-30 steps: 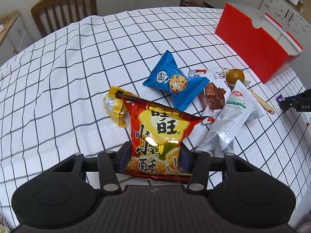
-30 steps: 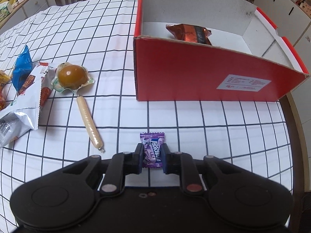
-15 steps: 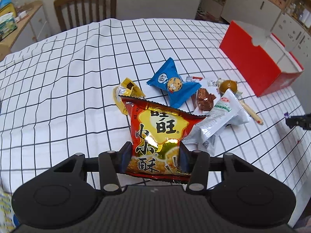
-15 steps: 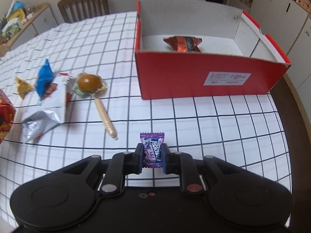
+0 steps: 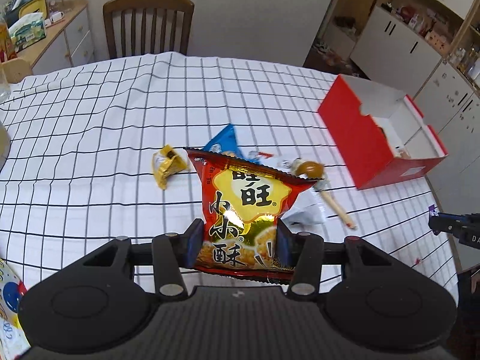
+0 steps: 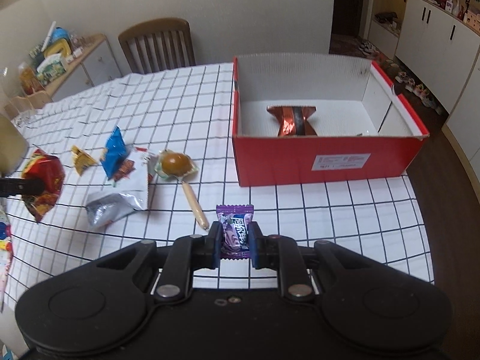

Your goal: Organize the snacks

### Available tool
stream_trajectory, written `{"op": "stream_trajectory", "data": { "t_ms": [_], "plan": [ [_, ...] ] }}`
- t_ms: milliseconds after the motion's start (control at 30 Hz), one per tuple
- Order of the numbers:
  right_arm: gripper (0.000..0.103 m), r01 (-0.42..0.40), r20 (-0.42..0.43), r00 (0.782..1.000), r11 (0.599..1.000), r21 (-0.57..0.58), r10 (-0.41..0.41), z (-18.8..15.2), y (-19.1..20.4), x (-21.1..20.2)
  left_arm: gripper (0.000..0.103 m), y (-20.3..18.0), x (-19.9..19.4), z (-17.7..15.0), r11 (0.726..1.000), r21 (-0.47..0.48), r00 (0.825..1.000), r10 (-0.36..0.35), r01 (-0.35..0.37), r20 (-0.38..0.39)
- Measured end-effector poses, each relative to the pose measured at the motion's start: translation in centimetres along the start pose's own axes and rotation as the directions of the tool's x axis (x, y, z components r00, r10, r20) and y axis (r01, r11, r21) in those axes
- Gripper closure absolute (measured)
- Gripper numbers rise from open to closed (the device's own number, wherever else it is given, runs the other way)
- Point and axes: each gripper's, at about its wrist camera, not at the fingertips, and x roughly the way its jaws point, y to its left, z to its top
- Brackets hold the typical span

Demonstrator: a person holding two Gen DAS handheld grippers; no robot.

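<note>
My left gripper (image 5: 238,244) is shut on a red and gold snack bag (image 5: 244,207), held up above the checked tablecloth (image 5: 90,138). My right gripper (image 6: 235,244) is shut on a small purple candy (image 6: 235,229), lifted off the table in front of the red box (image 6: 327,156). The box is open at the top and holds one brown foil packet (image 6: 292,120). On the cloth lie a blue cookie pack (image 6: 115,153), a yellow wrapper (image 6: 81,159), a silver-white bag (image 6: 123,198), a brown round sweet in clear wrap (image 6: 175,163) and a thin sausage stick (image 6: 195,205).
A wooden chair (image 5: 147,24) stands at the far side of the table. A sideboard (image 6: 63,63) with boxes is at the far left. White cabinets (image 6: 435,39) line the right wall. The table edge (image 6: 420,198) runs just right of the red box.
Both grippers have risen with their loads, so the table looks farther below. The loose snacks and the red box have not moved.
</note>
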Motion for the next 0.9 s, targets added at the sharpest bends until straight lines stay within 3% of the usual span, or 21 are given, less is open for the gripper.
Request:
{"op": "stream_trajectory", "data": {
  "t_ms": [367,900],
  "plan": [
    [0.087,-0.035,0.060,0.998,0.999,-0.026,0.037,1.5,-1.7,-3.3,0.055,-6.8,-1.5,1.0,0.998,0.044,0.998,-0.052,0.051,0.022],
    [0.087,-0.042,0.107,0.993,0.996,-0.079,0.050,5.3,-6.1,-4.4,0.055,-16.9,0.4,4.0,0.990,0.105,0.994,-0.103,0.099,0.039]
  ]
}}
